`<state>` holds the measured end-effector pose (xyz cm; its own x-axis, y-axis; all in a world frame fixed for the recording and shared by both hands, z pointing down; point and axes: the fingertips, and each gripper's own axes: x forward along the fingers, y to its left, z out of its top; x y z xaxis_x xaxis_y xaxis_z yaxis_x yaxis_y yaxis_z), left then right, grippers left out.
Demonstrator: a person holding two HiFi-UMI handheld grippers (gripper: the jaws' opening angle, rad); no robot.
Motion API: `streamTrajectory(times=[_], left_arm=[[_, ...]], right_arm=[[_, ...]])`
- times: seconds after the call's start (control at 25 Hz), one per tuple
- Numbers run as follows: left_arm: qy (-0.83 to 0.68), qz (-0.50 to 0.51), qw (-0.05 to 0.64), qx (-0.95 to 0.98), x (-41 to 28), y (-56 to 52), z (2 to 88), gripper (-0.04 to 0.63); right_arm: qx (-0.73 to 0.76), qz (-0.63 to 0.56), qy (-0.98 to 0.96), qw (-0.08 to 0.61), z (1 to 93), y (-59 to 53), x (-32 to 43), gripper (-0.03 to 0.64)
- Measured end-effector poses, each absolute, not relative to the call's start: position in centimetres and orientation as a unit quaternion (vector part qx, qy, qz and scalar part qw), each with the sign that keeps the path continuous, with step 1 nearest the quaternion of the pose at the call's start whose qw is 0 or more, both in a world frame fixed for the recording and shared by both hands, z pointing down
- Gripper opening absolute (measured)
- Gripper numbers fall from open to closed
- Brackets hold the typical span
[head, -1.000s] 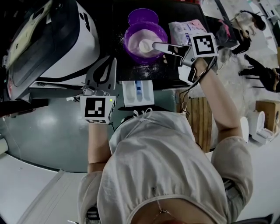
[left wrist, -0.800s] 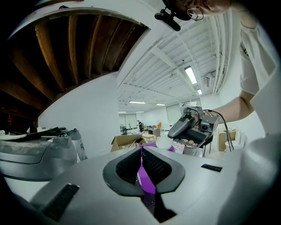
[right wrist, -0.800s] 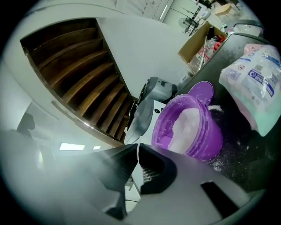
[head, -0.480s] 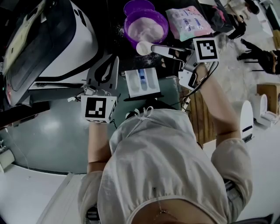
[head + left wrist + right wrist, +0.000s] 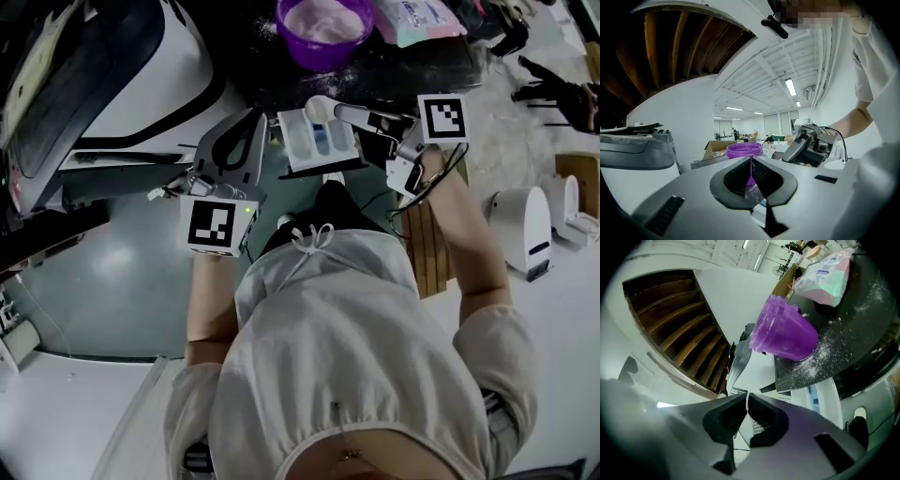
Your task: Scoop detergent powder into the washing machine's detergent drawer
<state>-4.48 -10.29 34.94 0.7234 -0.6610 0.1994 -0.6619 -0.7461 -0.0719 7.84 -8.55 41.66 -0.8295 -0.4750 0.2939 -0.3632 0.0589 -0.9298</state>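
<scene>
A white scoop heaped with powder hangs over the pulled-out detergent drawer, which has white compartments and a blue insert. My right gripper is shut on the scoop's handle, seen edge-on as a thin white strip between the jaws. The purple bowl of detergent powder stands behind on the black counter, also in the right gripper view. My left gripper hovers left of the drawer, jaws shut with nothing between them. From the left gripper view the bowl lies straight ahead.
The washing machine fills the left, white with a dark door. A pink-and-green detergent bag lies on the black counter, which is dusted with spilled powder. A white device stands on the floor at right.
The right gripper lifted the filled scoop out of the purple bowl and carried it toward me, over the drawer. The left gripper has stayed beside the drawer.
</scene>
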Motion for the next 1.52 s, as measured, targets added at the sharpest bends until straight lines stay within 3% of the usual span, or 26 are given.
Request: streamTrajectory(times=[0.28, 0.6, 1.04, 1.52], left_arm=[[-0.343, 0.118, 0.016, 0.932, -5.6, -7.7, 37.9, 0.026], [-0.361, 0.134, 0.044, 0.922, -8.0, -6.8, 41.7, 0.026], [-0.368, 0.144, 0.064, 0.916, -10.0, -6.4, 44.8, 0.026], [-0.371, 0.115, 0.046, 0.92, -11.5, -6.4, 45.1, 0.026]], right_arm=[[-0.332, -0.624, 0.707, -0.007, 47.2, -5.9, 6.1, 0.011], [-0.36, -0.532, 0.755, -0.129, 52.7, -6.3, 3.9, 0.011], [-0.387, -0.314, 0.802, -0.329, 56.7, -7.6, 1.8, 0.012], [-0.391, -0.111, 0.8, -0.442, 56.6, -8.0, 0.6, 0.012]])
